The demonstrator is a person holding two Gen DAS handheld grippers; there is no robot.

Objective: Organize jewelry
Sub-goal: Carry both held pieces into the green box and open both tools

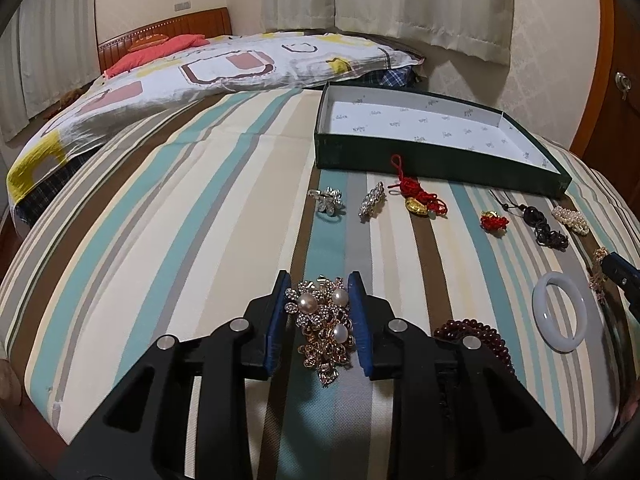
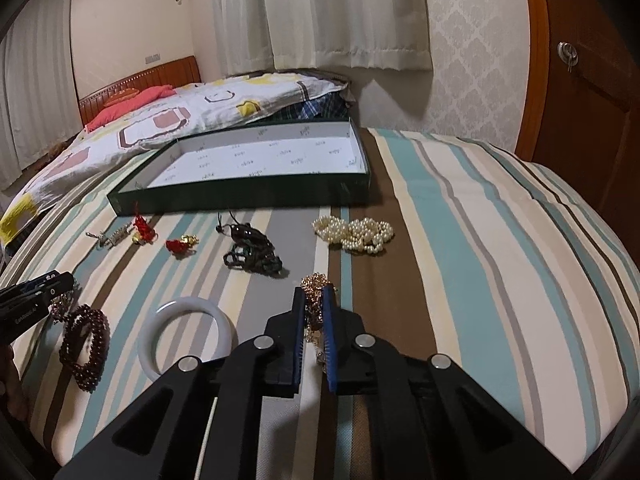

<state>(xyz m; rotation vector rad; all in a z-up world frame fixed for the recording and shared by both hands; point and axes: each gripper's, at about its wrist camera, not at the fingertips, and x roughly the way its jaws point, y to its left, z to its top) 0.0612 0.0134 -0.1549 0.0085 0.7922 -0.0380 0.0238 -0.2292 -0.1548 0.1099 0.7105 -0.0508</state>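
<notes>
Two tongs point(image 1: 320, 320) point(image 2: 316, 332), pearly brooch point(image 1: 324, 324), gold chain point(image 2: 316, 300)

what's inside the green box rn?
Nothing visible inside the green box: only its white printed lining shows in both views. The strip of floor just behind the near wall is hidden. All jewelry lies outside.

A gold brooch set with pearls and rhinestones point(image 1: 324, 328) was clamped between the blue pads of the left gripper point(image 1: 320, 320), low over the striped bedspread point(image 1: 180, 208). A white jade-like bangle point(image 1: 559, 315) and dark red bead bracelet point(image 1: 476, 334) were laid near the right edge. An open dark green box with white lining point(image 1: 436, 160) was set farther back.
</notes>
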